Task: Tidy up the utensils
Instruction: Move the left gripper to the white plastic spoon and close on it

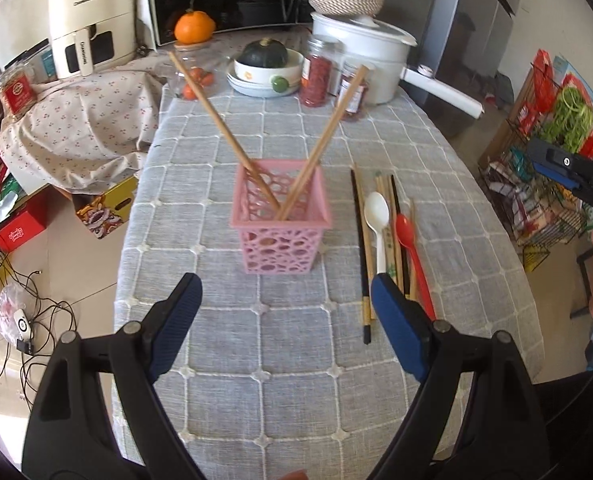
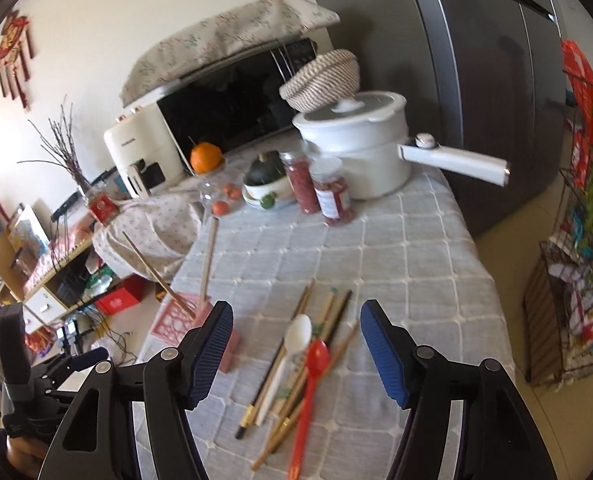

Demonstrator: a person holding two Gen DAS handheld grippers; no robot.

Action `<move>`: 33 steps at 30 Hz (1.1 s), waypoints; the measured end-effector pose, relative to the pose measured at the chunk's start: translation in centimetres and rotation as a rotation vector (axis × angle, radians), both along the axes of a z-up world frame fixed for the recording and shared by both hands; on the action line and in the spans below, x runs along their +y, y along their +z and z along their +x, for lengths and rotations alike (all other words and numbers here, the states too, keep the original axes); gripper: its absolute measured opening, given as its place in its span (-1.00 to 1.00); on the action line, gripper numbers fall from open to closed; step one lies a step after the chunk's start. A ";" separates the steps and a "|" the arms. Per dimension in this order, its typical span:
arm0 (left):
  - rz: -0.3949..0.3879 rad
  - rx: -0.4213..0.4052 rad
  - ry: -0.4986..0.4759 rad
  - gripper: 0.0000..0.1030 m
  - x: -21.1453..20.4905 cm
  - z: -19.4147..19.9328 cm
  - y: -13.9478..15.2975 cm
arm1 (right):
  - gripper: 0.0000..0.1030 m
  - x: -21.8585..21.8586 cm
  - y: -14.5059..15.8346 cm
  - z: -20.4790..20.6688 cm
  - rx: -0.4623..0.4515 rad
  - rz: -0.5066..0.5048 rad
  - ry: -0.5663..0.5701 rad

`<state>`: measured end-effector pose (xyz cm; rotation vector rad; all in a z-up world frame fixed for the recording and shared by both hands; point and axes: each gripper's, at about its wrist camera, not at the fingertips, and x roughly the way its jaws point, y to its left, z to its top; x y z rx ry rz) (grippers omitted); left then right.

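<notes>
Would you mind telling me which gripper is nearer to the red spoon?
Right. The right gripper hangs open directly over the red spoon; the left gripper faces the pink basket, with the spoon beside its right finger.

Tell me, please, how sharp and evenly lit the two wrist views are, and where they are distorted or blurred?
Left wrist view: the pink basket and the spoons beside it are sharp in even daylight; fisheye bends the table edges. Right wrist view: motion blur smears the red spoon and chopsticks; the wall at left is washed out, the corners vignette dark, and the fridge curves.
</notes>
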<state>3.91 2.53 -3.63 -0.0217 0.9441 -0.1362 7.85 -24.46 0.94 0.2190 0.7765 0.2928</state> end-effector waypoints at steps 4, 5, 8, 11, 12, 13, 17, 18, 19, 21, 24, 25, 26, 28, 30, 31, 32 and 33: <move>-0.008 0.041 -0.036 0.68 -1.8 0.1 -0.8 | 0.36 -0.8 -0.7 -0.1 0.064 -0.050 -0.018; -0.010 0.054 -0.048 0.68 -2.4 0.1 -1.0 | 0.37 -0.9 -0.9 -0.2 0.082 -0.065 -0.020; -0.022 0.085 -0.074 0.68 -3.7 0.2 -1.5 | 0.39 -1.1 -2.1 -0.4 0.157 -0.118 -0.015; -0.019 0.104 -0.094 0.68 -5.0 0.3 -1.9 | 0.39 -1.4 -3.2 -0.7 0.221 -0.146 0.005; -0.011 0.105 -0.098 0.68 -5.5 0.5 -1.9 | 0.39 -1.5 -3.5 -0.9 0.229 -0.156 0.013; -0.002 0.105 -0.102 0.68 -6.1 0.6 -2.0 | 0.39 -1.7 -3.7 -1.1 0.234 -0.170 0.018; -0.003 0.129 -0.141 0.62 -8.5 1.8 -2.7 | 0.39 -3.2 -4.1 -1.6 0.255 -0.191 0.018; -0.006 0.144 -0.147 0.57 -9.2 2.3 -3.0 | 0.39 -3.6 -4.2 -1.6 0.261 -0.187 0.012; -0.009 0.161 -0.148 0.42 -9.8 2.8 -3.2 | 0.39 -4.3 -4.3 -1.6 0.270 -0.177 0.000; -0.018 0.202 -0.151 0.20 -11.5 4.3 -3.8 | 0.39 -5.4 -4.5 -1.7 0.281 -0.156 -0.017; 0.020 0.221 -0.144 0.04 -13.7 6.6 -4.3 | 0.39 -6.6 -4.8 -1.6 0.297 -0.153 -0.047; 0.035 0.225 -0.138 0.01 -14.2 7.5 -4.5 | 0.39 -6.9 -4.9 -1.6 0.302 -0.154 -0.053; 0.050 0.229 -0.124 0.01 -14.6 8.2 -4.7 | 0.39 -7.2 -5.0 -1.5 0.306 -0.154 -0.059; 0.071 0.239 -0.095 0.01 -14.9 9.5 -5.2 | 0.39 -7.8 -4.9 -1.5 0.308 -0.146 -0.070; 0.098 0.240 -0.065 0.01 -15.1 10.6 -5.7 | 0.39 -8.3 -4.7 -1.4 0.302 -0.138 -0.079; 0.122 0.236 -0.051 0.01 -15.2 11.1 -6.0 | 0.39 -8.5 -4.6 -1.4 0.300 -0.134 -0.084; 0.141 0.233 -0.041 0.01 -15.2 11.5 -6.2 | 0.39 -8.7 -4.5 -1.4 0.299 -0.132 -0.088; 0.154 0.232 -0.033 0.01 -15.3 11.9 -6.4 | 0.39 -8.8 -4.5 -1.3 0.299 -0.129 -0.091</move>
